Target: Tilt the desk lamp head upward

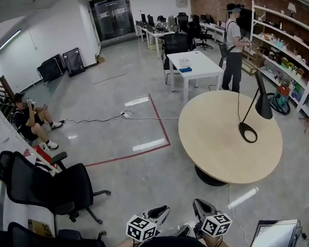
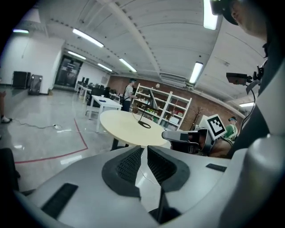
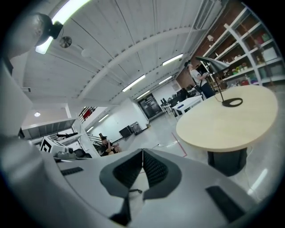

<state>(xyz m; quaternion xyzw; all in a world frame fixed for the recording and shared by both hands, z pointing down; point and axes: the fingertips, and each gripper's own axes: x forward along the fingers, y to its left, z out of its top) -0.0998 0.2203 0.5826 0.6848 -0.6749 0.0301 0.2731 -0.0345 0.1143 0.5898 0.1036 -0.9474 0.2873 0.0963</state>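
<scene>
A slim black desk lamp (image 1: 263, 106) stands at the right of the head view. Its tapered cone head hangs from a thin angled stem above a flat ring base (image 1: 243, 125). It sits near the far right edge of a round table with a smooth pale wood-tone top (image 1: 214, 142) on a dark pedestal. In the right gripper view the lamp is at upper right.

Along the bottom edge of the head view, well apart from the table, are the left gripper (image 1: 160, 209) and the right gripper (image 1: 198, 204). Each carries a white cube with square black markers. Both grippers have grey moulded shells and ribbed black pads. Each gripper's own view shows its jaws drawn together with nothing between them.

Around the table lies a glossy grey floor marked with red tape (image 1: 159, 120). A white rectangular desk (image 1: 192, 65) stands behind the table, and black mesh office chairs (image 1: 48, 186) are at lower left.
</scene>
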